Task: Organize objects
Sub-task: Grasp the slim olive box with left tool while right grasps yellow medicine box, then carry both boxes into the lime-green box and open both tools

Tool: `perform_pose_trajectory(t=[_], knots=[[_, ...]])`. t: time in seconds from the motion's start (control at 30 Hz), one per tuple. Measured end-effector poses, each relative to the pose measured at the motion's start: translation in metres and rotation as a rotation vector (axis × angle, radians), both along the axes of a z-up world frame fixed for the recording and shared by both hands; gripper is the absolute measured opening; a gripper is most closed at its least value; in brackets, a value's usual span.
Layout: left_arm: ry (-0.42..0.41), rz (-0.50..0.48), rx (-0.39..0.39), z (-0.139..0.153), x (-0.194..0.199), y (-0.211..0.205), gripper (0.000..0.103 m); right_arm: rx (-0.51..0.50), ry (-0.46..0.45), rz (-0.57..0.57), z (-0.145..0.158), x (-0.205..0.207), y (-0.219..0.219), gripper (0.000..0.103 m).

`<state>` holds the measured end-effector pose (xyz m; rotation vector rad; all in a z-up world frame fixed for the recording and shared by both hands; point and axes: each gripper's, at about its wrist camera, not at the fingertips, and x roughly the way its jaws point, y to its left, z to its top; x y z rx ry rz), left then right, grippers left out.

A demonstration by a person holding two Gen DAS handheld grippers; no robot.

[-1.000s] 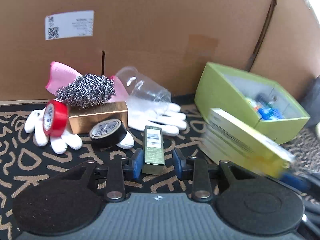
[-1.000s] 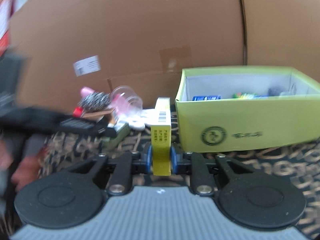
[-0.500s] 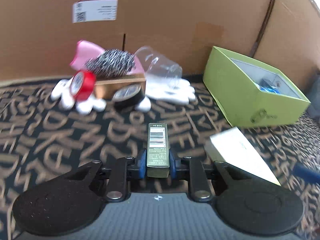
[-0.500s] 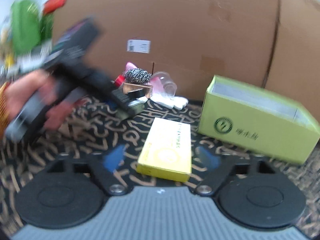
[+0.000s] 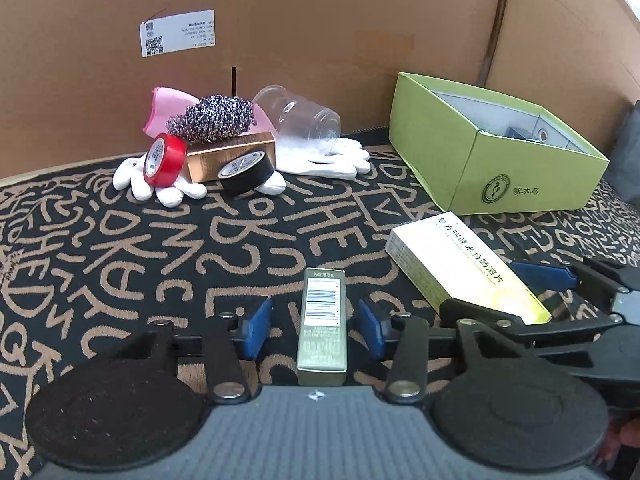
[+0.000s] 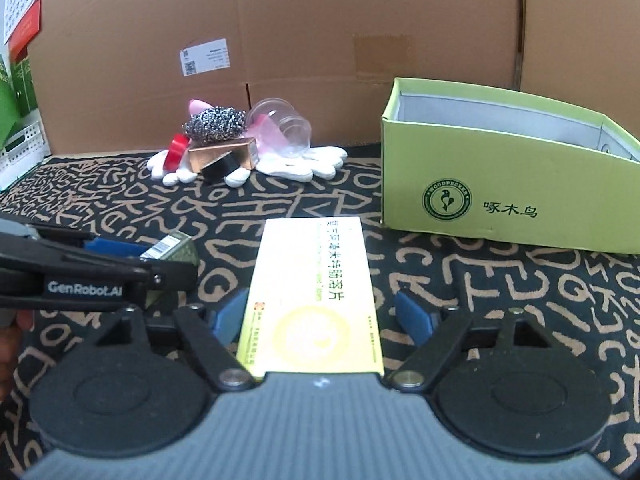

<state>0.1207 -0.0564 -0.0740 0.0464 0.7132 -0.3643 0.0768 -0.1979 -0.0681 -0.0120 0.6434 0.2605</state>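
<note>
A slim olive-green carton (image 5: 323, 322) with a barcode lies flat on the patterned mat between the pads of my left gripper (image 5: 316, 326), which is open and not touching it. A flat yellow medicine box (image 6: 314, 300) lies on the mat between the pads of my right gripper (image 6: 324, 314), also open. The yellow box shows in the left wrist view (image 5: 464, 264), with the right gripper (image 5: 532, 300) around it. The olive carton (image 6: 172, 246) peeks out behind the left gripper in the right wrist view.
A lime-green open box (image 5: 496, 148) with small items inside stands at the right. A pile at the back holds white gloves (image 5: 320, 158), red tape (image 5: 162, 158), black tape (image 5: 246, 172), a copper box (image 5: 230, 154), steel wool (image 5: 214, 118), a pink cloth and a clear cup (image 5: 298, 118). Cardboard walls stand behind.
Both grippers pulled back from the pile and came low over the mat. The left let go of the olive carton; the right had released the yellow box earlier, and it now lies flat.
</note>
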Motion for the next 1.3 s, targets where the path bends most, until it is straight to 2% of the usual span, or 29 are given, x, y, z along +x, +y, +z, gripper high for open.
perform_pose_trajectory(t=[0.07, 0.13, 0.2, 0.23, 0.4, 0.6, 0.73, 0.83, 1.0, 1.3], knots=[[-0.007, 0.007, 0.002, -0.001, -0.001, -0.001, 0.051, -0.020, 0.008, 0.006, -0.002, 0.003, 0.004, 0.077], [-0.017, 0.003, 0.014, -0.002, -0.004, -0.003, 0.051, -0.024, 0.015, 0.029, -0.003, 0.003, 0.006, 0.065], [-0.025, -0.014, 0.045, -0.002, -0.005, -0.006, 0.039, -0.016, 0.008, 0.039, -0.002, 0.001, 0.005, 0.065], [-0.027, -0.026, 0.052, -0.001, -0.006, -0.008, 0.024, -0.003, 0.008, 0.044, -0.002, -0.001, 0.002, 0.065], [0.008, -0.074, -0.006, 0.010, -0.010, -0.014, 0.023, 0.075, -0.011, 0.045, 0.005, -0.020, -0.022, 0.065], [-0.053, -0.158, -0.096, 0.052, -0.011, -0.043, 0.023, 0.138, -0.087, -0.002, 0.034, -0.047, -0.066, 0.065], [-0.128, -0.213, -0.127, 0.087, -0.002, -0.075, 0.023, 0.115, -0.176, -0.049, 0.065, -0.048, -0.096, 0.065], [-0.170, -0.212, -0.123, 0.107, 0.012, -0.101, 0.023, 0.090, -0.226, -0.106, 0.086, -0.032, -0.121, 0.065], [-0.158, -0.181, -0.116, 0.120, 0.054, -0.144, 0.023, 0.005, -0.266, -0.191, 0.107, 0.014, -0.154, 0.065], [-0.120, -0.119, -0.049, 0.089, 0.114, -0.196, 0.023, -0.059, -0.184, -0.265, 0.083, 0.107, -0.191, 0.065]])
